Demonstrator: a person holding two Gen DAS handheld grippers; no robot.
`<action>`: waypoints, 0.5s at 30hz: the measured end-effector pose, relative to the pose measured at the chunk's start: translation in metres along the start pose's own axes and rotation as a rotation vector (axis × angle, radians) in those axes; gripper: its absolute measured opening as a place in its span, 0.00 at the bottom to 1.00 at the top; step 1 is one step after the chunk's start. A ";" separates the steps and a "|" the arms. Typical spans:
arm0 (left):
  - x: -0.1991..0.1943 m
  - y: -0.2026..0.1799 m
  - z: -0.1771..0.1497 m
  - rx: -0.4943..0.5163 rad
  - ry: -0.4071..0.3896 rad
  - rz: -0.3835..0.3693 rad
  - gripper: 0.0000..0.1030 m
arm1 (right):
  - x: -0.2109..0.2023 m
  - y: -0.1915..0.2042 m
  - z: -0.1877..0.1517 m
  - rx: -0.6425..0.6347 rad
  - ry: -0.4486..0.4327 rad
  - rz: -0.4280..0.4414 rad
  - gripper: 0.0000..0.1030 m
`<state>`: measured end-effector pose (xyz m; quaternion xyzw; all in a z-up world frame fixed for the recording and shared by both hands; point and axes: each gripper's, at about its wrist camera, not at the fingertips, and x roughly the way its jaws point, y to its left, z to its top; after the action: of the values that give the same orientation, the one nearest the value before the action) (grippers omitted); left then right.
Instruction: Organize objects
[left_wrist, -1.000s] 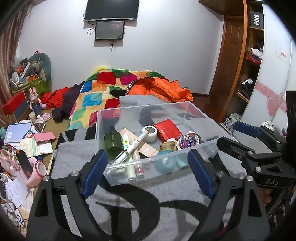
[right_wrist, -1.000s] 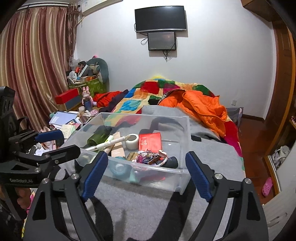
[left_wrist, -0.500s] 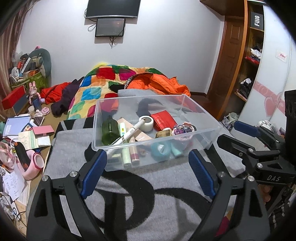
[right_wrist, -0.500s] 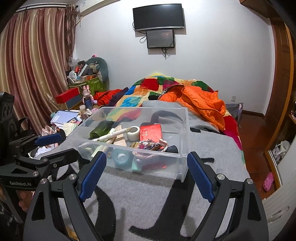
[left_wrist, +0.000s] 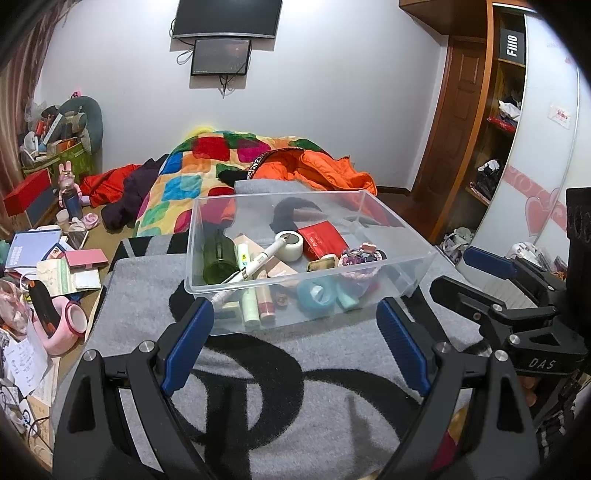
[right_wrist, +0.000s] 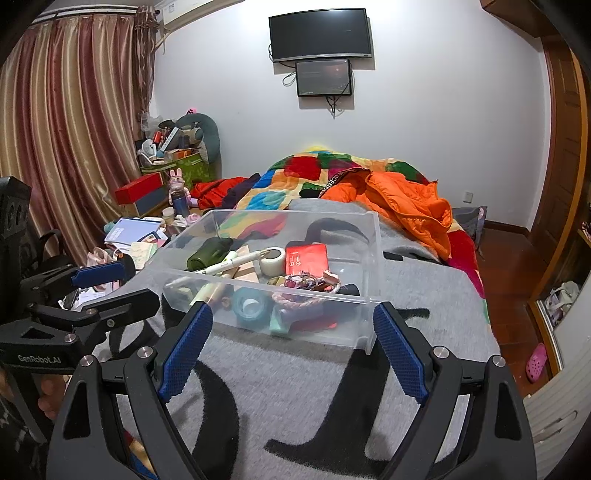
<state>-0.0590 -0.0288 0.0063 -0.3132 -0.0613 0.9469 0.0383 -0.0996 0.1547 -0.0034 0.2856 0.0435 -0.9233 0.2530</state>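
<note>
A clear plastic bin (left_wrist: 410, 240) (right_wrist: 373, 266) sits on a grey and black blanket on the bed. It holds a green bottle (left_wrist: 218, 254), a white pen (left_wrist: 255, 264), a tape roll (left_wrist: 290, 240), a red packet (left_wrist: 323, 238), a teal tape roll (left_wrist: 316, 293) and small trinkets. My left gripper (left_wrist: 295, 343) is open and empty, a little short of the bin's near wall. My right gripper (right_wrist: 291, 343) is open and empty, also short of the bin. Each gripper shows at the edge of the other's view.
A colourful quilt (left_wrist: 207, 162) and an orange jacket (right_wrist: 406, 206) lie behind the bin. Books, boxes and pink items clutter the floor on the left (left_wrist: 55, 266). A wardrobe (left_wrist: 495, 110) stands on the right, curtains (right_wrist: 66, 140) on the left.
Both grippers have drawn back and risen from the bin, so it now sits farther away and lower in both views. Both stay open and empty.
</note>
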 end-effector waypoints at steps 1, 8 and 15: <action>-0.001 0.000 0.000 0.001 -0.002 0.001 0.88 | -0.001 0.000 -0.001 0.000 0.001 0.000 0.85; -0.001 0.001 -0.001 -0.009 -0.001 0.007 0.88 | -0.002 0.001 -0.001 0.000 -0.001 0.001 0.85; -0.002 0.001 -0.002 -0.009 -0.001 0.009 0.88 | -0.004 0.002 -0.003 0.004 0.003 0.001 0.85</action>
<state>-0.0567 -0.0297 0.0055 -0.3130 -0.0644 0.9470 0.0328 -0.0943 0.1558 -0.0033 0.2878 0.0420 -0.9228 0.2528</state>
